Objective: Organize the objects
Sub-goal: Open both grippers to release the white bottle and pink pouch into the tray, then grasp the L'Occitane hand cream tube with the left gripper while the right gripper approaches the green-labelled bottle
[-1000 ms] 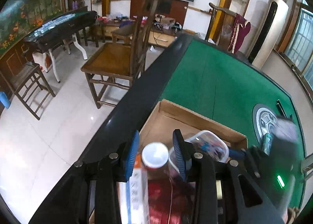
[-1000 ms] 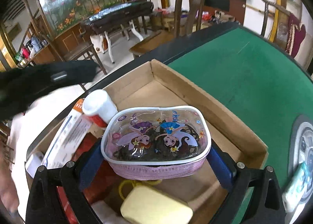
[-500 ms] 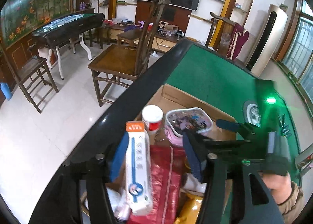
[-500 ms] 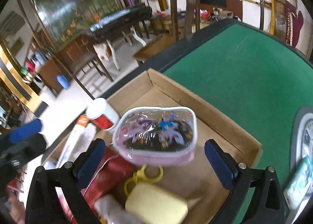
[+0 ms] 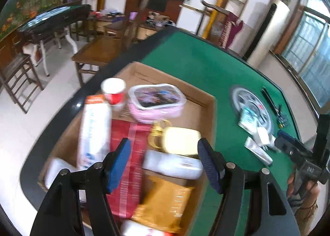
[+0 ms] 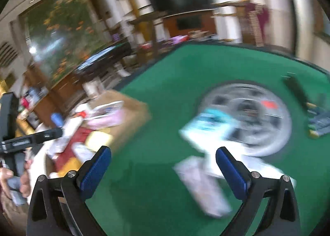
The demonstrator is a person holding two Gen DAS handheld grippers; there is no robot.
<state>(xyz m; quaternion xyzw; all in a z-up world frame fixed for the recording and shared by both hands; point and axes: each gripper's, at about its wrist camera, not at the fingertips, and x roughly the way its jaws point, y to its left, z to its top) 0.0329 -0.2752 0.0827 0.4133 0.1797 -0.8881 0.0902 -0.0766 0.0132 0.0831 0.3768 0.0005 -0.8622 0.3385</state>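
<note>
A cardboard box (image 5: 144, 71) on the green table holds a pink clear-topped pouch (image 5: 156, 99), a white bottle with a red label (image 5: 113, 89), a white-and-blue carton (image 5: 93, 124), a red packet (image 5: 132, 145), a pale yellow block (image 5: 181, 139) and more. My left gripper (image 5: 163, 149) hovers above these; its jaws are opening and nothing is between them. My right gripper (image 6: 163, 153) stands open over bare green felt. Just beyond it lie a teal-and-white packet (image 6: 208, 126) and a silver tube (image 6: 204, 184), both blurred. The right gripper (image 5: 288, 147) also shows at the left wrist view's right edge.
A round silver dial (image 5: 253, 99) is set into the table (image 5: 206, 66), with small tools (image 5: 278, 112) beside it. Wooden chairs (image 5: 99, 52) and a second dark table (image 5: 55, 19) stand on the tiled floor beyond the table's black rim.
My left gripper let go of the red-labelled bottle, widened and drew back over the box. My right gripper dropped the pink pouch into the box and swung right to the loose items.
</note>
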